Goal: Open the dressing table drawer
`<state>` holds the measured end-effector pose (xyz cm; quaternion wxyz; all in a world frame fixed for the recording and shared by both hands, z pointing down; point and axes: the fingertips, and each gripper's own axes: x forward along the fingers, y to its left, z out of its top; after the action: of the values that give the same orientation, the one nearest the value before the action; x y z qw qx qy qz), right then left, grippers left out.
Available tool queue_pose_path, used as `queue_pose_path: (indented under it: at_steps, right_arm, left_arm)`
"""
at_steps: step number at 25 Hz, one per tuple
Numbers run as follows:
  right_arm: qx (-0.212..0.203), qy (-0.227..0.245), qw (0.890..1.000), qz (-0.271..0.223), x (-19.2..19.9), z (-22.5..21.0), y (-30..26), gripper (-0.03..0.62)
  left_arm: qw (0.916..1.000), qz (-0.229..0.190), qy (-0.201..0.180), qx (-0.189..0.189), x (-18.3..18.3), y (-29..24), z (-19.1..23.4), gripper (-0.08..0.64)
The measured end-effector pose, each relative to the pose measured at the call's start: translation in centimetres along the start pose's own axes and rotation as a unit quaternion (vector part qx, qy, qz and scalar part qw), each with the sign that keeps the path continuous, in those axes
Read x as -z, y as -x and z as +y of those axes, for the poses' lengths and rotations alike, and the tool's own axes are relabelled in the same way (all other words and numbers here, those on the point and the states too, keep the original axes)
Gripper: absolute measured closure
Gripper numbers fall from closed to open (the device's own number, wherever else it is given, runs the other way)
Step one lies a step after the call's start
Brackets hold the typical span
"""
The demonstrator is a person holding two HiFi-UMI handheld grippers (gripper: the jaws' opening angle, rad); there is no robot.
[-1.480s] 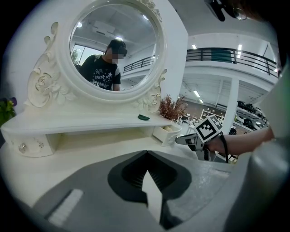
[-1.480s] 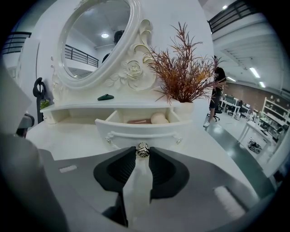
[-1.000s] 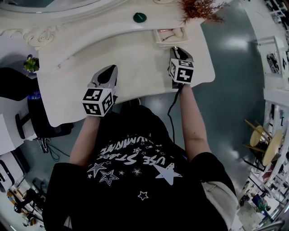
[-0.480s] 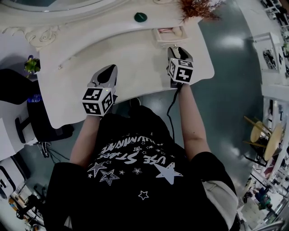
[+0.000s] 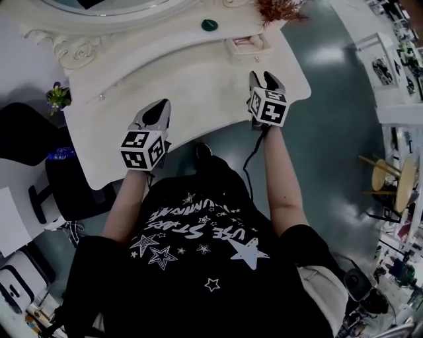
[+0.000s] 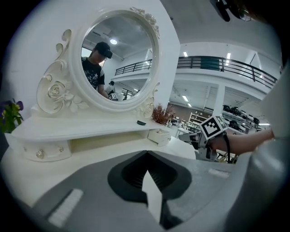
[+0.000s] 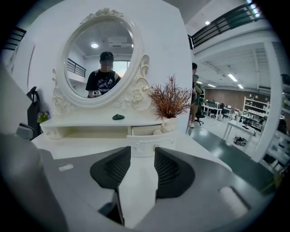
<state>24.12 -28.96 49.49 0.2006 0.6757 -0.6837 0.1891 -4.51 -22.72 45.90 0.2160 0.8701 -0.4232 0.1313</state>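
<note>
At the right end of the white dressing table [image 5: 192,79], the small drawer [image 5: 246,46] stands pulled out toward the person. Right gripper [image 5: 264,80]: held above the table just short of the drawer. The drawer front shows straight ahead beyond the jaw tips, apart from them. The jaws, which have just been opening and then narrowing a little, stand apart with nothing between them. Left gripper [image 5: 157,111]: near the table's front edge, well apart from the drawer, with the jaws closed together and empty. The drawer's contents are too small to make out. The round mirror [image 5: 112,4] is cut off by the top edge of the head view.
</note>
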Motion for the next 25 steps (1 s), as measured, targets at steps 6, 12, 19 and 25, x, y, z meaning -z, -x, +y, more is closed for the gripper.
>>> queue_pose_path:
  at_steps: [6,12,19,25]
  right_arm:
    - [0.015,-0.008,1.0,-0.019,0.4,3.4,5.5,0.437]
    - [0.042,-0.021,0.998,-0.039,1.5,7.2,11.1,0.562]
    - [0.044,-0.019,0.998,-0.037,3.8,12.5,17.7,0.565]
    - [0.037,-0.017,0.999,-0.019,7.7,15.9,22.2,0.565]
  left_arm:
    - [0.9997,-0.007,-0.011,0.023,0.7,4.5,-0.1,0.558]
    - [0.9986,-0.021,-0.02,0.045,2.2,10.1,0.2,0.558]
    - [0.997,-0.028,-0.028,0.066,4.1,15.9,0.9,0.558]
    - [0.9961,-0.013,-0.026,0.084,7.1,18.6,0.5,0.558]
